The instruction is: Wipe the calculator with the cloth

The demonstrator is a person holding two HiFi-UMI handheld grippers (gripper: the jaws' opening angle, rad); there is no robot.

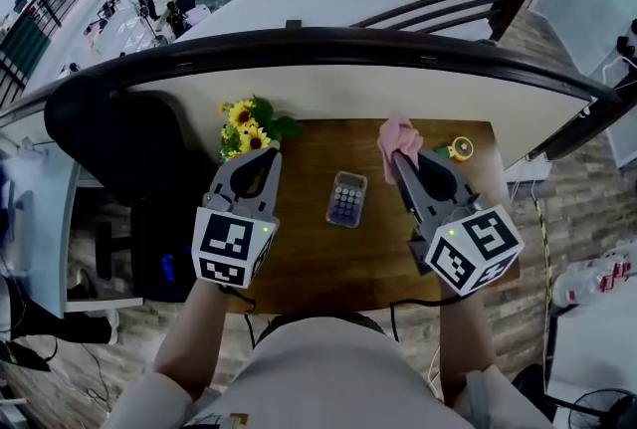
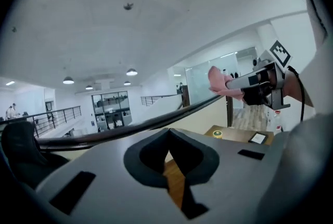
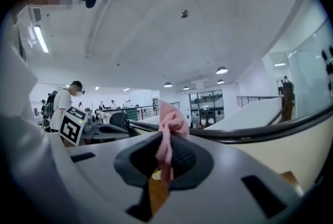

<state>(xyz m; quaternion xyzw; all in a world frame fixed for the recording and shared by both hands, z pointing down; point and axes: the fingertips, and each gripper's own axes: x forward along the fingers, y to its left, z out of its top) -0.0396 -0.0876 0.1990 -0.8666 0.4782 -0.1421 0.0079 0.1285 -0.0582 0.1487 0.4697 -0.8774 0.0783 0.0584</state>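
A small grey calculator (image 1: 346, 199) with purple keys lies on the wooden table (image 1: 309, 253), between my two grippers. My right gripper (image 1: 398, 156) is shut on a pink cloth (image 1: 398, 139), held up above the table's right side; the cloth (image 3: 167, 137) bunches out between its jaws. To the left of the calculator my left gripper (image 1: 261, 154) is raised with its jaws closed together and nothing in them. The left gripper view shows the right gripper (image 2: 231, 82) with the cloth (image 2: 221, 80) at upper right.
A bunch of yellow flowers (image 1: 249, 126) stands at the table's back left. A yellow tape roll (image 1: 461, 148) lies at the back right corner. A dark curved railing (image 1: 328, 49) runs behind the table. A black office chair (image 1: 119, 148) stands to the left.
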